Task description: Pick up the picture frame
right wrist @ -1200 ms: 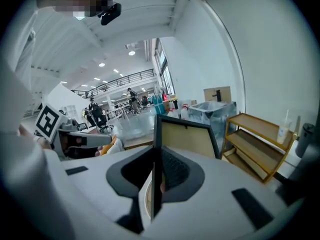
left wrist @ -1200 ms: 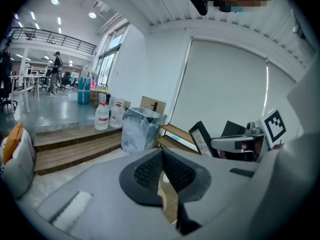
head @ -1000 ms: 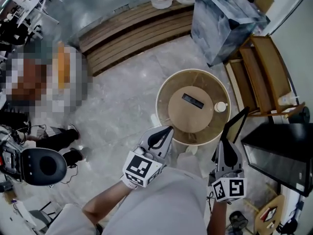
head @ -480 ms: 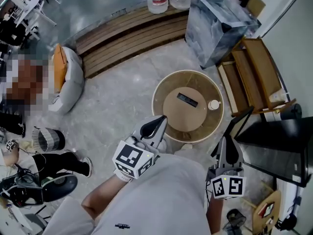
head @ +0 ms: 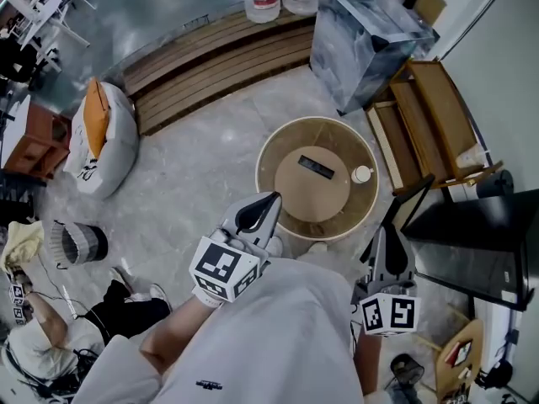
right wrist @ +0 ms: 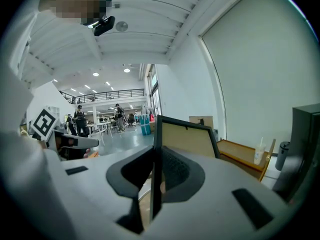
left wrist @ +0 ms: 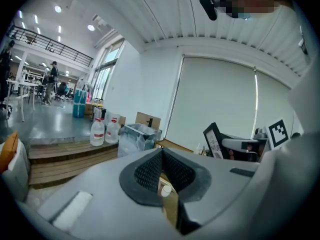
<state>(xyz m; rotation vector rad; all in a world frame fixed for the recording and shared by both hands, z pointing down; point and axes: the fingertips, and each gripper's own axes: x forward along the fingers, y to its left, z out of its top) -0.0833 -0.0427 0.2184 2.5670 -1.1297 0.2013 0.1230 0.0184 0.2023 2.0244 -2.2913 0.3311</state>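
The picture frame (right wrist: pixel 186 136) stands on edge off the round worktop (head: pixel 316 196), its near edge pinched between the right gripper's (right wrist: pixel 156 156) fingers, long side running away from them, while the left gripper's (left wrist: pixel 162 154) fingers are pressed together, empty.

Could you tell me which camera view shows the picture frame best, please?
The right gripper view: the frame is nearest, clamped in the right gripper. The head view shows only a thin dark edge; the left gripper view, its front, small.

A round wooden table (head: pixel 320 202) bears a flat black slab (head: pixel 316 167) and a small white cup (head: pixel 361 174)
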